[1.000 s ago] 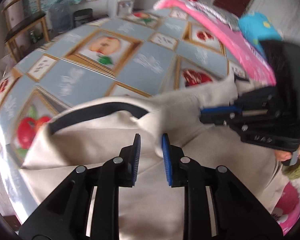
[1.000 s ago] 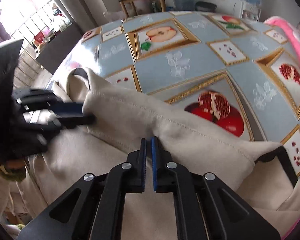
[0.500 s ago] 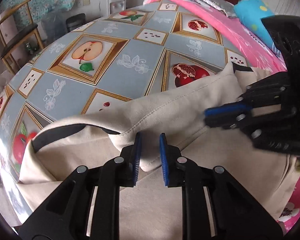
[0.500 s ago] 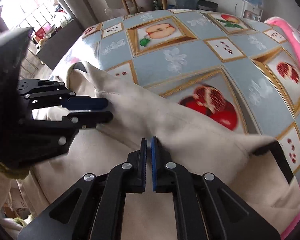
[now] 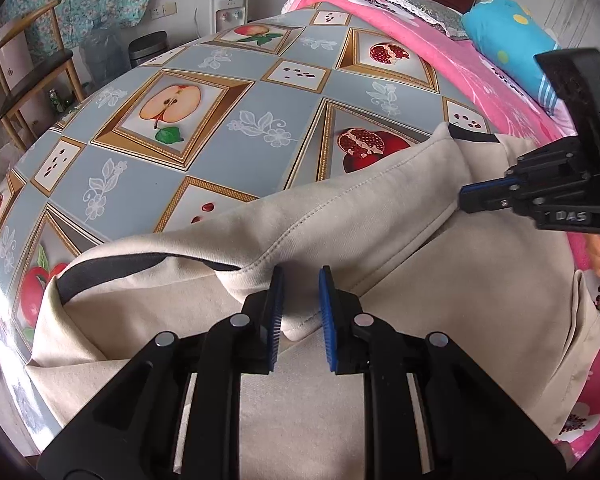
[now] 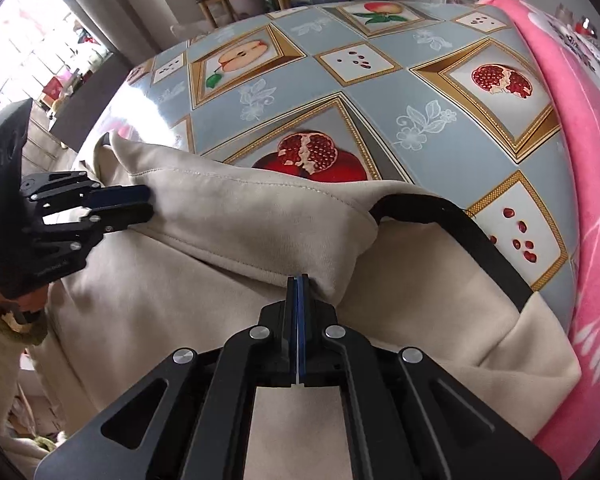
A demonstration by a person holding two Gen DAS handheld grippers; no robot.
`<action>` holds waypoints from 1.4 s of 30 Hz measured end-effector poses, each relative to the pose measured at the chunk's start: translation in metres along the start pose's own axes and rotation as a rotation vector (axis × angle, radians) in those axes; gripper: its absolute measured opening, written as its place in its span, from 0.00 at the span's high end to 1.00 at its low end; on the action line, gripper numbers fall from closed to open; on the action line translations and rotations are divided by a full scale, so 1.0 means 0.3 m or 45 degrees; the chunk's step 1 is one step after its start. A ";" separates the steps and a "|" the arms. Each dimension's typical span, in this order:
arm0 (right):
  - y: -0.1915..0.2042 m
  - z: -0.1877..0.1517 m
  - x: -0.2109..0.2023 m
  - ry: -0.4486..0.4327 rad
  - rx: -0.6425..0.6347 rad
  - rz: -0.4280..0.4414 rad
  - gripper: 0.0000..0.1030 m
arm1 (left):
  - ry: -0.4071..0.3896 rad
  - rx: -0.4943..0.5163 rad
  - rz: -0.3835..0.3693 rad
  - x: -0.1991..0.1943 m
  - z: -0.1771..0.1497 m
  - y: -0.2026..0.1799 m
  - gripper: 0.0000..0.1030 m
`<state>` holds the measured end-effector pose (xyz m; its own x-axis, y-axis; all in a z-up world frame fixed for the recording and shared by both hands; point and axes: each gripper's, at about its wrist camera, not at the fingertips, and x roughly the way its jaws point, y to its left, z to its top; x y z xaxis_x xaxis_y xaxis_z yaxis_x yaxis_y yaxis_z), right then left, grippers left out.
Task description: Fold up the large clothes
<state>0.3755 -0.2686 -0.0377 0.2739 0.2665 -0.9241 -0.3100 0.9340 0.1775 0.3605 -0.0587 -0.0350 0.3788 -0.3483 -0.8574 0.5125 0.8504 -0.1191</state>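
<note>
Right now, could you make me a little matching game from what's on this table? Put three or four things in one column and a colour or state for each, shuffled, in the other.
Things:
1. left claw
2. right claw
3. beige garment
4. garment's trim band

Colour or state:
A. black
B. pinched shut on the folded edge
C. pale beige, spread over the fruit-print tablecloth
D. fingers apart, with the fold's edge between them

Pairs: 1-D, 2-B, 3-C, 4-A

Beige garment point(image 5: 440, 288) with black trim, part-folded on patterned table.
</note>
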 end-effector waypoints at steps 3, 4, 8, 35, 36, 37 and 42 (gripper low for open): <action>0.010 0.010 -0.079 -0.091 0.010 -0.005 0.95 | -0.004 -0.001 0.002 0.001 -0.001 0.000 0.83; 0.010 0.017 -0.084 -0.106 0.023 -0.029 0.95 | -0.007 -0.001 0.001 0.000 -0.003 -0.001 0.84; 0.011 0.024 -0.012 -0.075 0.029 -0.087 0.95 | -0.009 -0.003 0.000 -0.001 -0.006 -0.002 0.84; 0.131 -0.001 0.000 -0.163 -0.018 -0.277 0.74 | -0.037 -0.028 -0.041 -0.008 -0.015 0.021 0.84; 0.105 -0.009 0.034 -0.118 0.010 -0.280 0.74 | -0.041 -0.034 -0.040 -0.008 -0.015 0.020 0.84; 0.092 -0.016 0.051 -0.110 0.020 -0.274 0.74 | -0.043 -0.042 -0.039 -0.008 -0.015 0.021 0.84; 0.116 -0.050 -0.076 -0.200 0.065 -0.250 0.66 | -0.057 -0.120 -0.018 -0.044 -0.011 0.040 0.84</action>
<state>0.3447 -0.2458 -0.0155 0.4633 0.1087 -0.8795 -0.1914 0.9813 0.0204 0.3591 -0.0427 -0.0268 0.4072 -0.3759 -0.8324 0.4441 0.8779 -0.1792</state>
